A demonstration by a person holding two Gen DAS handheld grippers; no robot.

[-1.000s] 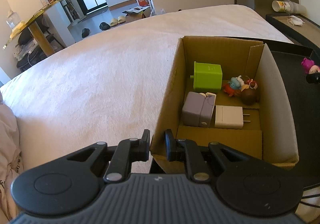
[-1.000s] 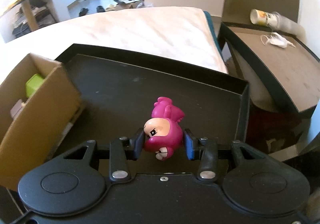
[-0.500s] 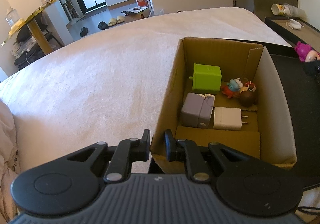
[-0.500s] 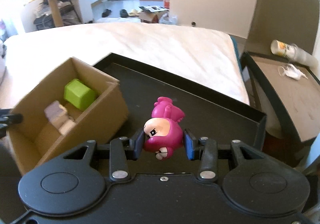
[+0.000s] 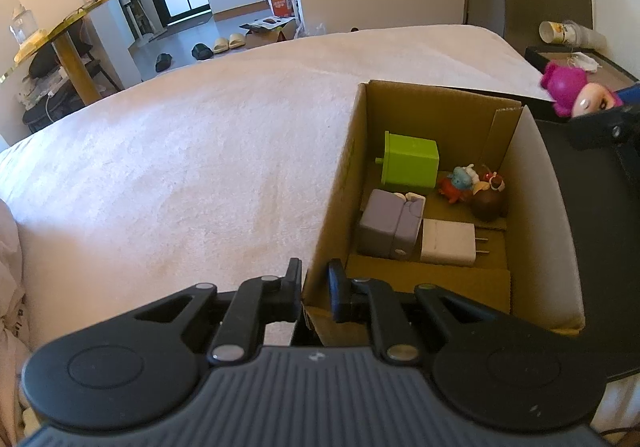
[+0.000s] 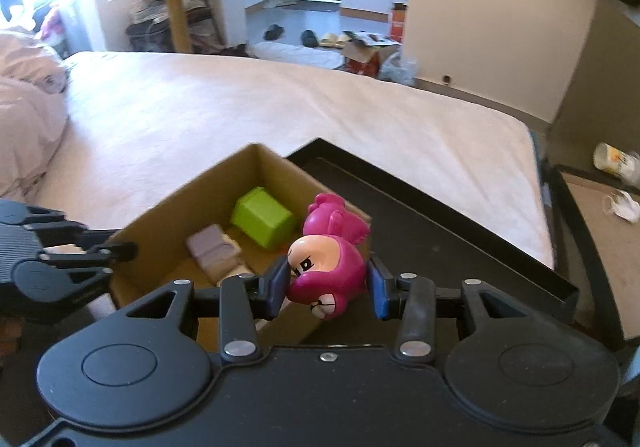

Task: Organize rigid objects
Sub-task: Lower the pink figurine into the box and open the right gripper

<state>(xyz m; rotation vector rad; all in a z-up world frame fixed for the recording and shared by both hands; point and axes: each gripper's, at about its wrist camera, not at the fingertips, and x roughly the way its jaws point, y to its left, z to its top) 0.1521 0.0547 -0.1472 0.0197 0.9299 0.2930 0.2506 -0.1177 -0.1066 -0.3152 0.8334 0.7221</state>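
Left wrist view: my left gripper (image 5: 315, 289) has its jaws pinched on the near corner wall of the open brown cardboard box (image 5: 332, 207), which rests partly on the pale bedspread (image 5: 180, 167) and partly on the shallow black tray (image 5: 592, 247). Inside the box lie a lime-green plastic cube (image 5: 410, 163), a grey-lilac block adapter (image 5: 390, 227), a white wall charger with its prongs pointing right (image 5: 448, 247) and a cluster of small figurines, red, blue and brown (image 5: 476, 187). The bare cardboard floor at the near end of the box looks to me like the free spot. At the right edge, the magenta round-headed toy figure (image 5: 576, 95) hangs above the tray's far corner, beyond the box's right wall.

Right wrist view: my right gripper (image 6: 327, 289) is clamped on the magenta toy (image 6: 328, 267), blue pads on its two flanks, its face turned down toward the camera and its crest pointing away. It is in the air, over the box's near wall where box meets tray. The opening lies ahead and to the left of my fingers, the green cube nearest along that line. The right hand is the one placed for the drop; the left, as I read it, only steadies the box.
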